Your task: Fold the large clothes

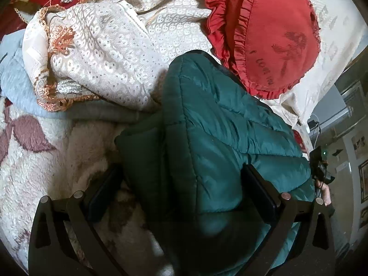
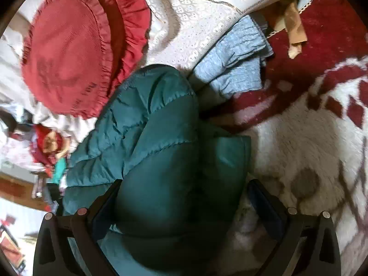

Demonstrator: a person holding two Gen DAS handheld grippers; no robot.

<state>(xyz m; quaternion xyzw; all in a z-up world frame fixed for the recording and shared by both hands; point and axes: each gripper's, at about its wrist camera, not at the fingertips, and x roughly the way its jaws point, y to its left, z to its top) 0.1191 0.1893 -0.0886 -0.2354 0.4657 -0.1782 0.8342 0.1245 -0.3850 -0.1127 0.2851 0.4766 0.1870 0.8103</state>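
- The green quilted jacket lies on a fluffy white blanket that has dark red leaf shapes; it is bunched into a thick roll and not spread flat.
- The left gripper has its jaws wide, one on each side of the jacket's padded bulk. The fabric fills the gap, but I cannot tell if the fingers really press on it.
- The right gripper also stands wide around a thick fold of the jacket. Whether it pinches is not clear either.
- I think both claws stay so wide because the padding is thick, and a narrow grip would not take the whole layer.
- The jacket looks smooth and a little shiny, with stitched lines that make puffy sections; I judge it will slide and spring back when folded.
- A round red cushion with a ruffled edge rests just beside the far end of the jacket.
- A cream lace cloth and a pale blue knitted piece lie in a heap nearby.
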